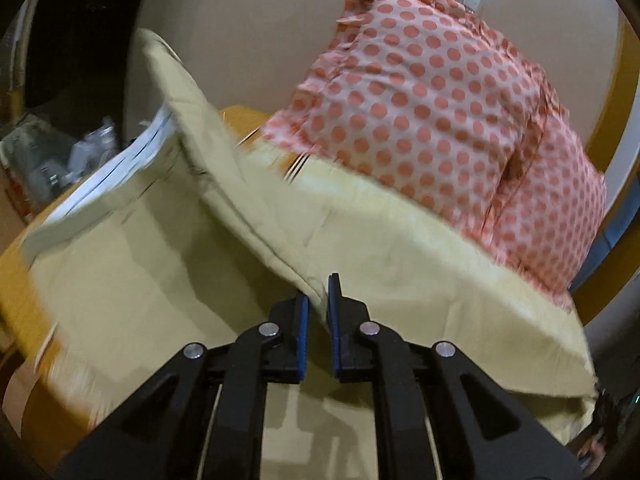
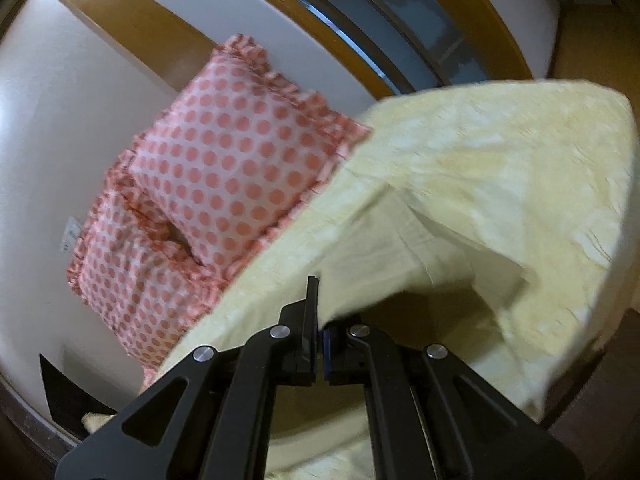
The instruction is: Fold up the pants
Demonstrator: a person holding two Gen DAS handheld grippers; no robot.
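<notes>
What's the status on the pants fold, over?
Left gripper pinching pants edge. Right gripper shut on pants, lifted. Polka-dot pillows close behind.

Crowded ahead of the left gripper (image 1: 318,304): raised fold of the pale yellow pants (image 1: 224,184) slanting across the front, pinched between the fingers. Blocked on the right by polka-dot pillows (image 1: 440,100) stacked against the wall (image 1: 240,20). Open cloth to the left. Around the right gripper (image 2: 319,320), lifted cloth walling off the right side; pillows close on the left.
</notes>
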